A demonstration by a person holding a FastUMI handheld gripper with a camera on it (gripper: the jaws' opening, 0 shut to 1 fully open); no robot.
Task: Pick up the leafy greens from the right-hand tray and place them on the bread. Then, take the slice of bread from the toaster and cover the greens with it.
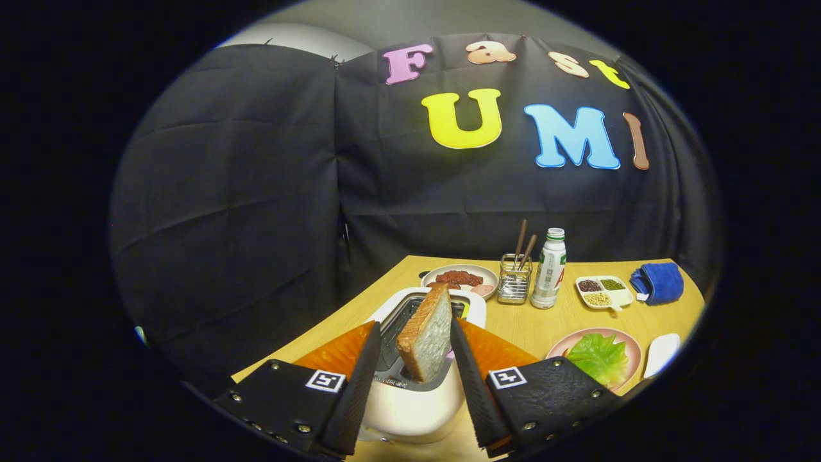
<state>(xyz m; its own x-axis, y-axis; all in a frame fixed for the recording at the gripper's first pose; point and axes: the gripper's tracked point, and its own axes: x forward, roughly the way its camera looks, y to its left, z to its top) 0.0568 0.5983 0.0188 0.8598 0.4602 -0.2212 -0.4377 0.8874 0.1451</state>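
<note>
The gripper point(414, 346) holds its fingers apart around a bread slice point(426, 335) tilted above the toaster point(410, 410), not clearly pressing it. Greens point(600, 357) lie on a plate point(573, 340) at two o'clock. The bottle point(550, 269) label is unreadable.

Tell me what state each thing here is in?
Tool: open, fingers either side of the bread slice, not pressing it.
Bread slice: tilted, sticking up from the toaster slot.
Greens: lying on a pink plate.
Bottle: upright, capped.
Blue cloth: folded.
</note>
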